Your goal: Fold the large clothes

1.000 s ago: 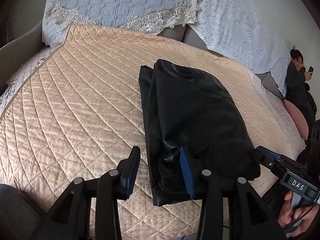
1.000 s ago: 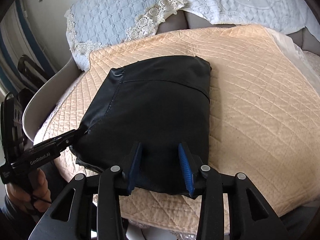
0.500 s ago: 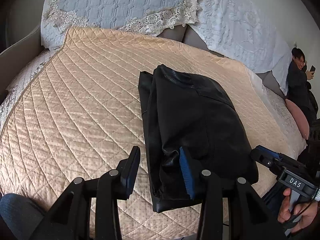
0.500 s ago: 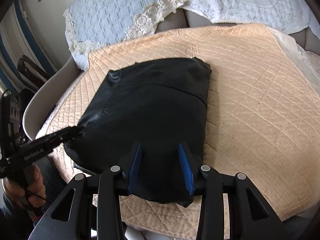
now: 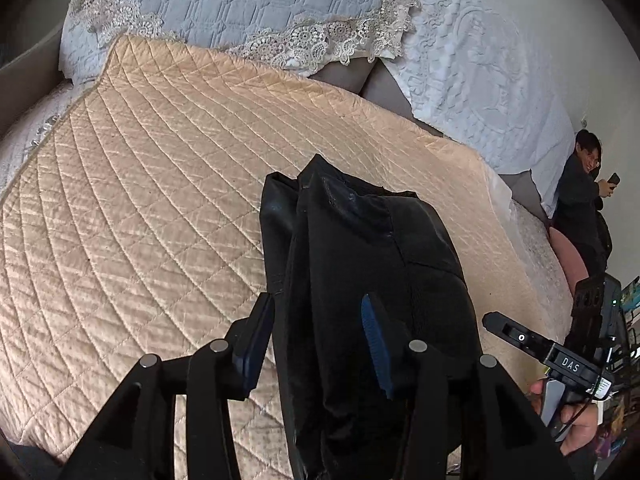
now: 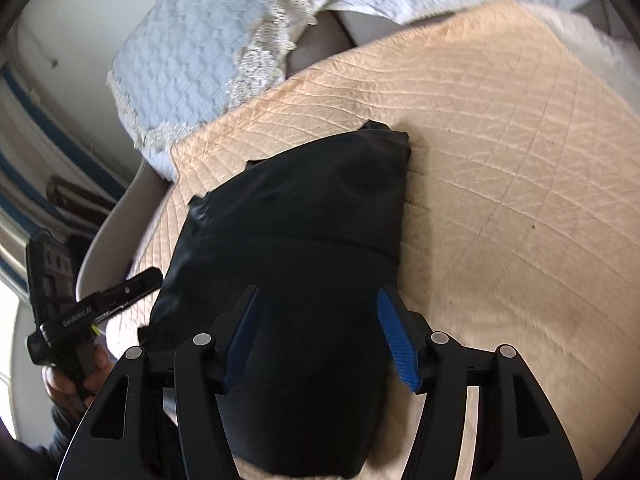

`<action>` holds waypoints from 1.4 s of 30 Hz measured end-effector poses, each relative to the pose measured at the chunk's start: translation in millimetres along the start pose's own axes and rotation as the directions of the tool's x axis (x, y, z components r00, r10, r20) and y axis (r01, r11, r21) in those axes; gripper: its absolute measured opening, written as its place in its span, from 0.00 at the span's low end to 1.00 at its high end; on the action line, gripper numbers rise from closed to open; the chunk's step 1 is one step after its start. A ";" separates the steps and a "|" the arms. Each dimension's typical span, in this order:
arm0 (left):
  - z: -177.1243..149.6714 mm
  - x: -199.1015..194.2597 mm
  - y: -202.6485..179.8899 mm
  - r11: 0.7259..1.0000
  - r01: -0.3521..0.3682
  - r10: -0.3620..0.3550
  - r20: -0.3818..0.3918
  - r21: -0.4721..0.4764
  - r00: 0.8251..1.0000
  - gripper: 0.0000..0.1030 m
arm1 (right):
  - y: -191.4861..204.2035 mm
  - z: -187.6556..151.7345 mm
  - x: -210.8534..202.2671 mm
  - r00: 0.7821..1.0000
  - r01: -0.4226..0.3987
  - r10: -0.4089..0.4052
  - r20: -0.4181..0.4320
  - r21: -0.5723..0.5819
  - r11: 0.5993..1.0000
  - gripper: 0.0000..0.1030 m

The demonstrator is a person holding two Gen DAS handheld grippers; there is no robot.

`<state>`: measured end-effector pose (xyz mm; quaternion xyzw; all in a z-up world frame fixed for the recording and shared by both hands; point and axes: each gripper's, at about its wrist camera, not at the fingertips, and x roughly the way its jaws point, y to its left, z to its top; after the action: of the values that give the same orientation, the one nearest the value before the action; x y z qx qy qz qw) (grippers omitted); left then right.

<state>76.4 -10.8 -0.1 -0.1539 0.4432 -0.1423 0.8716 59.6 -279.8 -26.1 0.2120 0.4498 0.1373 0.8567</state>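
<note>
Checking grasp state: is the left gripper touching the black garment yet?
Cannot tell. In the left wrist view the black garment fills the gap of the open left gripper, but no view plainly shows pad contact or a gap.

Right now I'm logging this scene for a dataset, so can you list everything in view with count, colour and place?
Folded garment: one, black, on the bedspread near its close edge, between both pairs of tongs.
Quilted bedspread: one, peach, covering the bed.
Lace-trimmed pillow: one, pale blue, at the head of the bed.
Embossed pillow: one, white, beside the blue one.
Bystander: one, dark clothes, holding a phone, beyond the far side of the bed.
Left tongs: one pair, black with blue pads, jaws open around the garment's near edge.
Right tongs: one pair, same colours, jaws open over the garment.
</note>
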 end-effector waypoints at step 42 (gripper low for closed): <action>8.4 34.6 -20.9 0.998 0.020 -0.014 -0.086 0.066 0.996 0.21 | 7.7 15.4 7.7 0.995 -0.088 0.090 -0.047 0.045 0.995 0.25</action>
<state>100.6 -42.0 -12.4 -0.1223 0.4739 -0.1708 0.8551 76.3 -273.4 -20.1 0.2469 0.4637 0.1708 0.8336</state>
